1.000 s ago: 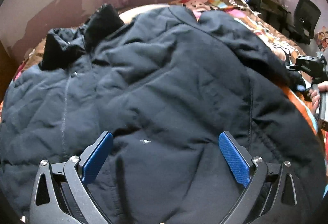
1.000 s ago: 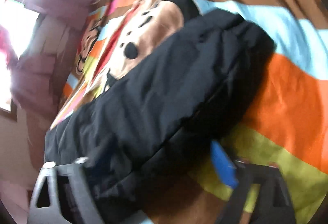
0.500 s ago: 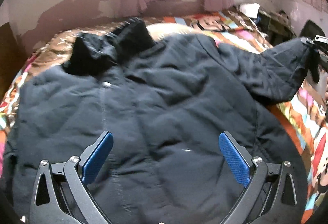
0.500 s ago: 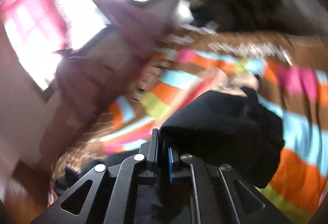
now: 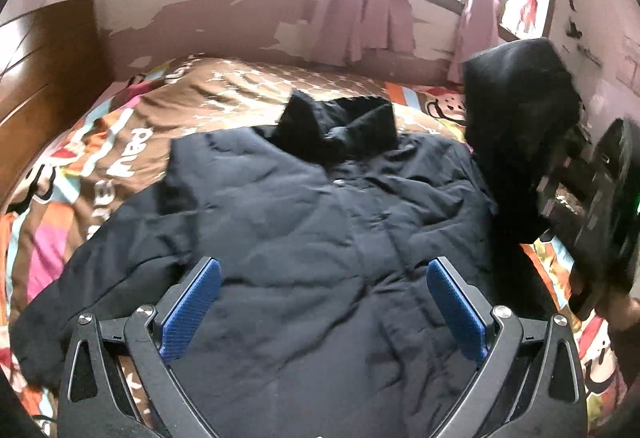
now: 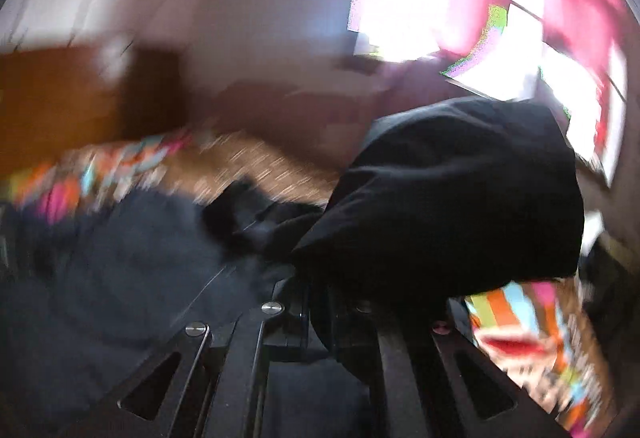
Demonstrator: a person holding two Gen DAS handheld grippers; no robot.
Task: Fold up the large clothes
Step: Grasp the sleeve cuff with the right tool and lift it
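A dark navy padded jacket [image 5: 312, 230] lies spread on the bed, its black collar [image 5: 340, 125] toward the far wall. My left gripper [image 5: 320, 306] hovers above the jacket's lower body, jaws wide open, nothing between its blue pads [image 5: 188, 314]. My right gripper [image 6: 316, 314] is shut on the jacket's sleeve [image 6: 460, 197], which bunches up over its fingers. In the left wrist view that sleeve [image 5: 516, 109] is raised high at the right, beside the right gripper's body [image 5: 592, 205]. The right wrist view is blurred by motion.
The bed has a colourful cartoon-print cover [image 5: 100, 165]. A wooden headboard [image 5: 44, 53] stands at the left. Pink curtains [image 5: 364, 13] hang at the bright window on the far wall. A person's hand [image 5: 624, 314] holds the right gripper at the right edge.
The right gripper closed on the sleeve end, then lifted it high and swung it in over the jacket. The left gripper rose and drew back, staying open, so more of the jacket shows.
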